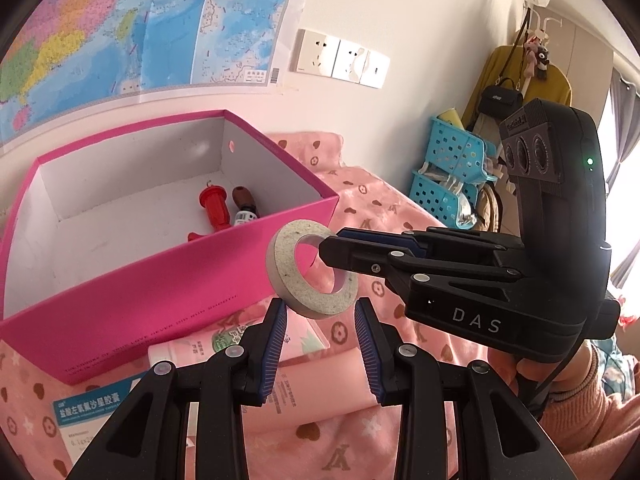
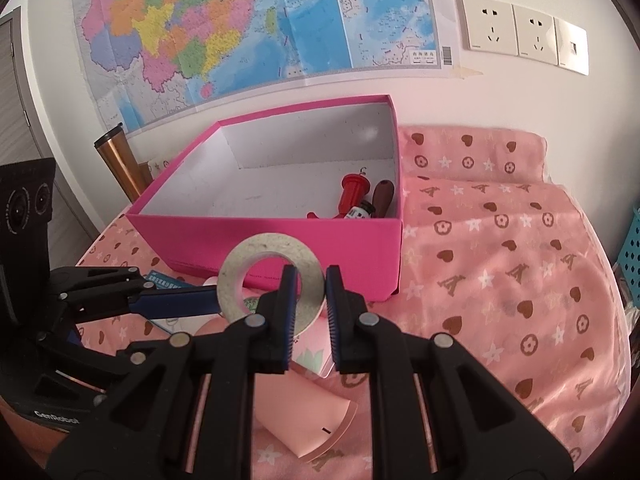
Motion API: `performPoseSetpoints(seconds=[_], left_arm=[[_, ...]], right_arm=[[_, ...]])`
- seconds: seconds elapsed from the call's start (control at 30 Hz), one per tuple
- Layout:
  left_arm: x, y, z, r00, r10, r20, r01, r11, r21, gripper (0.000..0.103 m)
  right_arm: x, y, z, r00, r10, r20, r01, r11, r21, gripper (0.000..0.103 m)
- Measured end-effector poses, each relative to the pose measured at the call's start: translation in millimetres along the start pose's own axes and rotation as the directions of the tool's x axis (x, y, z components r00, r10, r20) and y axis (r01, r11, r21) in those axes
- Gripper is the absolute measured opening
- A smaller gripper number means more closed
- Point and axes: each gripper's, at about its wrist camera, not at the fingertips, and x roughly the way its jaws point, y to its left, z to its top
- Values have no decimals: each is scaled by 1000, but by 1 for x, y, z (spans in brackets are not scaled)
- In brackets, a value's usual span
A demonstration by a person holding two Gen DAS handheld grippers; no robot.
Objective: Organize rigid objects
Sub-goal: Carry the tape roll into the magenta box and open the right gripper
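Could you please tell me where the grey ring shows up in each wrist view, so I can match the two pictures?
Left wrist view: the grey ring sits at centre, in front of the pink box, held by the right claw coming in from the right.
Right wrist view: the grey ring is low at centre, clamped between that claw's fingers.
Shared landmark: the pink box just behind the ring in both.

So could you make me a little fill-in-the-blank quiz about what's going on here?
1. The right gripper is shut on a grey ____.
2. The red plastic handle lies inside the ____ box.
3. The empty left gripper hovers just ____ the held object.
4. Above the bed hangs a colourful ____.

Answers: ring; pink; below; map
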Motion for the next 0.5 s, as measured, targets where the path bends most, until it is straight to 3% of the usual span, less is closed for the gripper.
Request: performPoseSetpoints(seconds=[0.5], left_arm=[[-3,6,20,999,13,33,-13,1000,13,35]], right_arm=[[1,2,24,999,-8,31,9,999,-43,16]])
